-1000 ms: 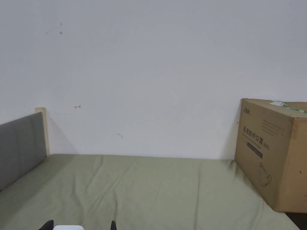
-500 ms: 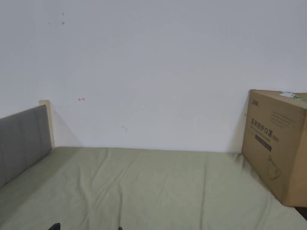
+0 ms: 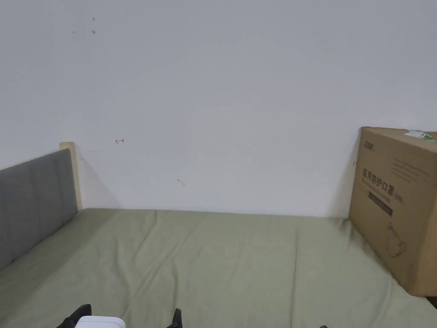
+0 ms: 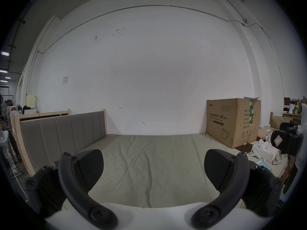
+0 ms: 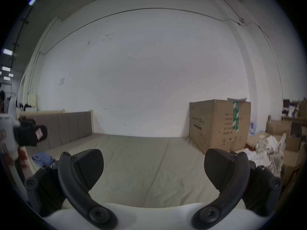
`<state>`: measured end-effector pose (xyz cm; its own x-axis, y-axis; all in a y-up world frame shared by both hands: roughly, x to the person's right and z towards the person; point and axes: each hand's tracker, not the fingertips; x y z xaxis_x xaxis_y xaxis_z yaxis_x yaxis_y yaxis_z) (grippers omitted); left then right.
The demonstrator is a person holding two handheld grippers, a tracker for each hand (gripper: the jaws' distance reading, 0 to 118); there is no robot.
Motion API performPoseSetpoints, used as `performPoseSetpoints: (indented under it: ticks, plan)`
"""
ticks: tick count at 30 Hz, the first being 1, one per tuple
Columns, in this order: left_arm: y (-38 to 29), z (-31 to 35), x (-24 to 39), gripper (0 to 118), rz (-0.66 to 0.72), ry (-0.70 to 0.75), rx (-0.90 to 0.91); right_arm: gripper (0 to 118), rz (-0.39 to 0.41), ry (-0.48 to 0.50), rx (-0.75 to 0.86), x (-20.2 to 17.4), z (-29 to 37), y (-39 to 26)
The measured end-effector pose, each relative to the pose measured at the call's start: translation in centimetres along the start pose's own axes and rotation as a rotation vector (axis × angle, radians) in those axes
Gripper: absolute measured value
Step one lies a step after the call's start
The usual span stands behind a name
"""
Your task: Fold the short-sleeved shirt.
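A bed covered by a pale green sheet [image 3: 222, 265] is seen against a white wall [image 3: 239, 106], and everything else is placed here relative to that bed. At its left end a grey padded headboard [image 3: 34, 205] in a light wooden frame is set upright; at its right end a large cardboard box [image 3: 397, 205] is stood on the sheet, close to the wall.

The left gripper [image 4: 153, 165] is held above the near edge of the bed, its two dark jaws spread wide with bare sheet visible between them — nothing is gripped. The right gripper [image 5: 153, 165] is held likewise over the near edge, jaws wide apart and empty. In the head view the tips of the left gripper [image 3: 128, 318] are just seen at the bottom edge, over the sheet.

A crumpled blue garment [image 5: 43, 158] is seen in the right gripper view at the near headboard corner of the bed; whether it is the short-sleeved shirt cannot be told. Beyond the box end of the bed, more cartons and white wrappings [image 5: 267, 149] are piled.
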<state>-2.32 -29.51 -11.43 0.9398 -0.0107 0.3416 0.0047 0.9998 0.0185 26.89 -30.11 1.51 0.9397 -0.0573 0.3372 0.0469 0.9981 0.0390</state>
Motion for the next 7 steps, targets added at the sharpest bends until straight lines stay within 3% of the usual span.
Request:
performPoseSetpoints:
  ticks: [2, 7]
  plan:
    - [-0.1, -0.1, 0.1, 118, 0.006, -0.003, -0.009, 118, -0.062, 0.033, -0.022, 0.6, -0.3, 0.0]
    - [-0.3, 0.0, 0.1, 118, 0.002, -0.005, -0.004, 118, -0.053, 0.009, -0.115, 0.8, -1.1, -0.1]
